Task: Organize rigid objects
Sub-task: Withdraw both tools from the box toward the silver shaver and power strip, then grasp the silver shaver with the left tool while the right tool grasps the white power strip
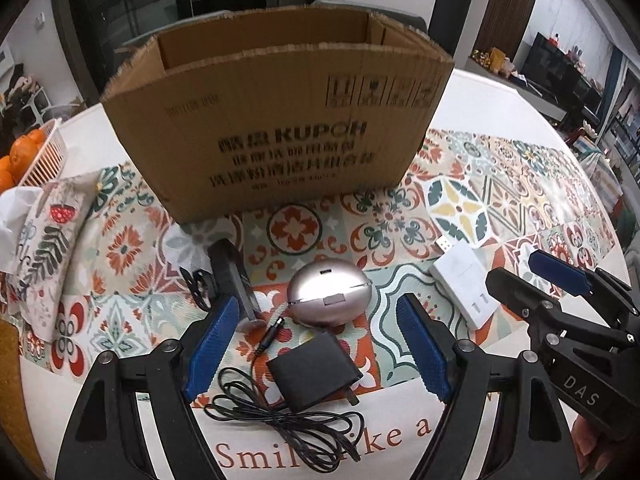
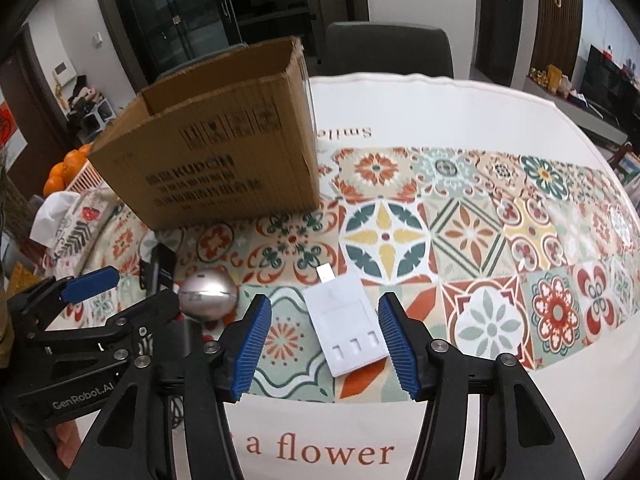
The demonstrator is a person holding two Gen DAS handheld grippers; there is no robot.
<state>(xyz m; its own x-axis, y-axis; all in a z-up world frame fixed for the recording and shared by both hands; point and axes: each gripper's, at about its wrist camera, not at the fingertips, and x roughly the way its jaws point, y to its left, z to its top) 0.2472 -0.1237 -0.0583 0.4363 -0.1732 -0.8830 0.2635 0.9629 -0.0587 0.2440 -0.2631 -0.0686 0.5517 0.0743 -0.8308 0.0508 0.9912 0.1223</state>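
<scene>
The right tongs (image 2: 325,344) stand apart with nothing gripped, straddling the flat white adapter (image 2: 347,326) on the counter (image 2: 500,420), in front of the cardboard box (image 2: 216,160). The left tongs (image 1: 316,350) also stand apart, over the black charger (image 1: 314,372) near that box. The adapter looks light, stiff and smooth; gripping across its long edges seems safest.

White adapter (image 2: 347,322) between open right claw (image 2: 325,346)

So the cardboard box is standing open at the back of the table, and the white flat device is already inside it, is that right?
Not quite. The cardboard box does stand open at the back, but the white flat device is not inside it. The right wrist view shows it lying on the patterned tablecloth, between the right gripper's open fingers.
</scene>
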